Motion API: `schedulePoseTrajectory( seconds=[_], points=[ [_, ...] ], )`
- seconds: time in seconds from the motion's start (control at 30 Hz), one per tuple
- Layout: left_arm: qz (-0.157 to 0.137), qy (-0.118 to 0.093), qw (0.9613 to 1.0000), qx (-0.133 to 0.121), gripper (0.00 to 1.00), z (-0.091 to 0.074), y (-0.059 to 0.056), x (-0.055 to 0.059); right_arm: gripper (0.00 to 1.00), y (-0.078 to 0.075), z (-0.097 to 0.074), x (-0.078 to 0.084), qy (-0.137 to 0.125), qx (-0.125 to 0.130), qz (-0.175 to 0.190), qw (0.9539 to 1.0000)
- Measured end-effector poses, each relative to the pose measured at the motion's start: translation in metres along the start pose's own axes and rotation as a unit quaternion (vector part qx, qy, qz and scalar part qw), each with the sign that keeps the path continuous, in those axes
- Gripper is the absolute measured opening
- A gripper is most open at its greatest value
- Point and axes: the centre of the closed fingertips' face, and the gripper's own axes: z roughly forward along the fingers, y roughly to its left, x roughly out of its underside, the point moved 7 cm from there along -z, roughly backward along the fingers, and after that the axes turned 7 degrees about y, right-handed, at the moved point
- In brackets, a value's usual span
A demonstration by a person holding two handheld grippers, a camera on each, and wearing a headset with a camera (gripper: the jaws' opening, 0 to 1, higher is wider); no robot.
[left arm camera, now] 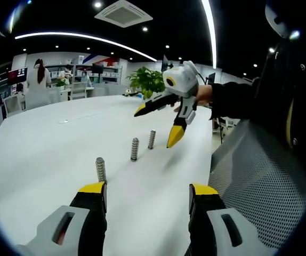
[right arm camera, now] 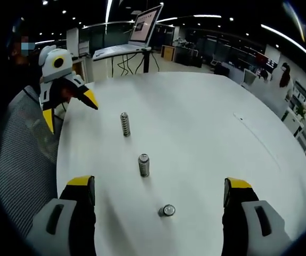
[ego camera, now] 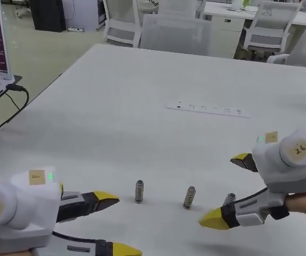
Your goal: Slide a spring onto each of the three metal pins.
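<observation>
So my left claw [ego camera: 126, 224] and right claw [ego camera: 217, 189] are both spread wide, empty, either side of the spring-covered middle pin [ego camera: 189, 197].

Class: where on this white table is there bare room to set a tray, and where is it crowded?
Bare: the table between the three upright springs and the power strip, and from the strip to the far edge. Crowded: the near edge, where the left claw and right claw flank the springs.
</observation>
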Motion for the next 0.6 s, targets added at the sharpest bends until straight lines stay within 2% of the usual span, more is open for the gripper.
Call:
schedulePoseTrajectory(
  seconds=[0.37, 0.6],
  points=[
    [-0.004, -0.005, 1.0, -0.006, 0.58, -0.001, 0.002, -0.001, 1.0, 0.011, -0.016, 0.016, -0.036, 0.013, 0.021, 0.999],
    [-0.004, -0.006, 1.0, -0.006, 0.58, -0.002, 0.001, -0.001, 1.0, 0.022, -0.019, 0.027, -0.059, 0.005, 0.026, 0.9979]
  ],
)
